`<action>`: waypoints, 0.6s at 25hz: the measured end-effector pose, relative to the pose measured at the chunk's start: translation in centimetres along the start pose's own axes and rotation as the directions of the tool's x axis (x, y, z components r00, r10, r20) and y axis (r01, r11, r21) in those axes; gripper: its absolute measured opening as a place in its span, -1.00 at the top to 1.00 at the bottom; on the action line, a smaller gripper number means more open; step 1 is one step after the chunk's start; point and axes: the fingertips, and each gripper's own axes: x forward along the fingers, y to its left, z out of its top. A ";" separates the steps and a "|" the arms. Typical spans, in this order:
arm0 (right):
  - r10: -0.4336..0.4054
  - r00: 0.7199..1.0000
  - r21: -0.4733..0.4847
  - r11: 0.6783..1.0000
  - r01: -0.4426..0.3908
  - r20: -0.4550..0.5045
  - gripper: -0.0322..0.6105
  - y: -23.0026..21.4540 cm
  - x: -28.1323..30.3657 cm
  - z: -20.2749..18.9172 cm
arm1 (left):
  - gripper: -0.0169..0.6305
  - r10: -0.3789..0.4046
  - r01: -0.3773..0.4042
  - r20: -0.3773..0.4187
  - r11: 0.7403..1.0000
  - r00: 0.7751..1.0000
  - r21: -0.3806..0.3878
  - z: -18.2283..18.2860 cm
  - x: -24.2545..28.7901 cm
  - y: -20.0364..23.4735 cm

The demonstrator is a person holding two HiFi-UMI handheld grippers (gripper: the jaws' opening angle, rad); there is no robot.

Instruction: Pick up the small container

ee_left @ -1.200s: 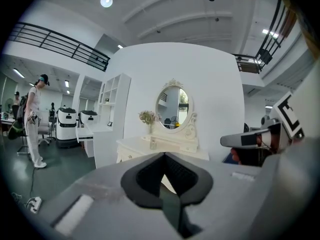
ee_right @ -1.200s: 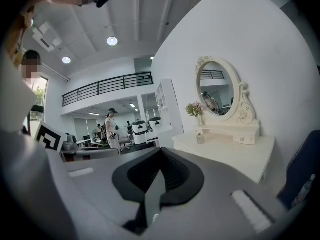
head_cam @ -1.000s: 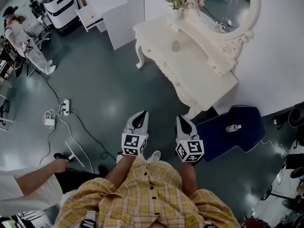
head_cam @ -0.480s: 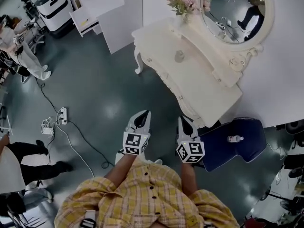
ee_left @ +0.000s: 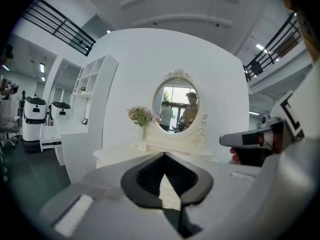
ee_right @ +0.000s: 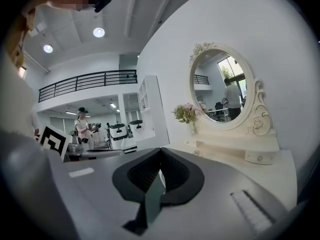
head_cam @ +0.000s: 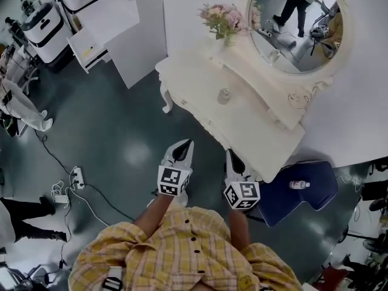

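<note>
The small container (head_cam: 224, 96), a little clear jar, stands on the cream dressing table (head_cam: 254, 126) in the head view, by itself near the middle of the top. My left gripper (head_cam: 182, 147) is over the floor short of the table's front edge, jaws together and empty. My right gripper (head_cam: 232, 156) is just at the table's near edge, also shut with nothing in it. In the left gripper view the left gripper (ee_left: 164, 155) points at the table and mirror. The right gripper (ee_right: 160, 150) points along the table top.
An oval mirror (head_cam: 297, 23) and a vase of pink flowers (head_cam: 223, 20) stand at the table's back. A blue upholstered seat (head_cam: 315, 193) with a bottle (head_cam: 299, 185) on it sits to the right. A white cabinet (head_cam: 139, 35), a power strip (head_cam: 76, 177) and people stand to the left.
Both grippers have travelled forward toward the dressing table, which now lies closer and lower in the head view. The jaws stayed shut. The people at left have slid toward the picture's edge.
</note>
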 end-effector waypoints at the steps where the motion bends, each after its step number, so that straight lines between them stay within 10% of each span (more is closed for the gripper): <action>1: -0.019 1.000 0.004 1.000 0.019 0.003 0.89 -0.2 0.7 0.3 | 0.95 -0.018 0.018 -0.003 1.000 1.000 0.004 0.4 0.7 0.5; 15: -0.169 0.986 0.063 0.984 0.168 0.006 0.89 -4.6 6.1 1.5 | 0.95 -0.144 0.149 -0.091 0.987 0.985 0.053 0.5 8.8 3.1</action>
